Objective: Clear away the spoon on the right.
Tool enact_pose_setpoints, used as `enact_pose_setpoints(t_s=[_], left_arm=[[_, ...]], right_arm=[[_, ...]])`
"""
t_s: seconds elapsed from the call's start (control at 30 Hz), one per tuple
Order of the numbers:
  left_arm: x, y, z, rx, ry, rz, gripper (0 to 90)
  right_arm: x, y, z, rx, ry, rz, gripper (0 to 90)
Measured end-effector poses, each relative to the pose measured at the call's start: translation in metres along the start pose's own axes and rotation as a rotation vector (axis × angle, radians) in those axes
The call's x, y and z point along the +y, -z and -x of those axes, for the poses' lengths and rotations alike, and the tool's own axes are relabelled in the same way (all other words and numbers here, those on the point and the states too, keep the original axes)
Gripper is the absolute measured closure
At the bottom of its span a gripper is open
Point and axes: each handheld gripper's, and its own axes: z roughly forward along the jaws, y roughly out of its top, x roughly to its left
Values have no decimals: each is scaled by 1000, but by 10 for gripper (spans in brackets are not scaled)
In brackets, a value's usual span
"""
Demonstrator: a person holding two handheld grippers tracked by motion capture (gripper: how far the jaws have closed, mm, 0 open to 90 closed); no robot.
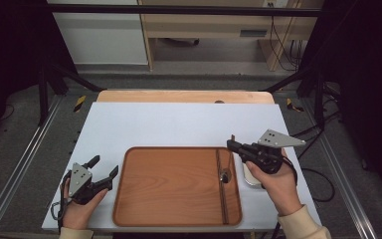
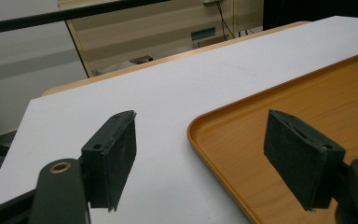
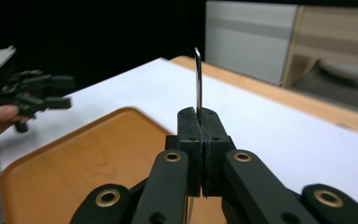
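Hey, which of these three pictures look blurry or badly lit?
High view: evenly lit white table, dark surroundings, soft detail. Left gripper view: sharp fingers, background cabinet softer. Right gripper view: thin metal utensil fairly crisp against black, the far left gripper blurred.

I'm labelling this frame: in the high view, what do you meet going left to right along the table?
Left gripper, jaws open → wooden tray → right gripper, shut on a thin utensil.

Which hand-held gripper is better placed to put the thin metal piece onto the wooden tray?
The right hand-held gripper: it is shut on the thin metal piece beside the rounded wooden tray.
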Motion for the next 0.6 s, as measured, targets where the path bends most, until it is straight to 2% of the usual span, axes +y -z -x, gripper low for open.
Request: enact_pose_setpoints(t_s=[0.3,0.6], left_arm=[[1,-1,2,-3,-15,-4,252],[0,-1,1,-3,-9,-2,252]], right_arm=[[-16,-17,-19,117,-11,-75,895],[-23,-27,-27,197,-34,-144,895]])
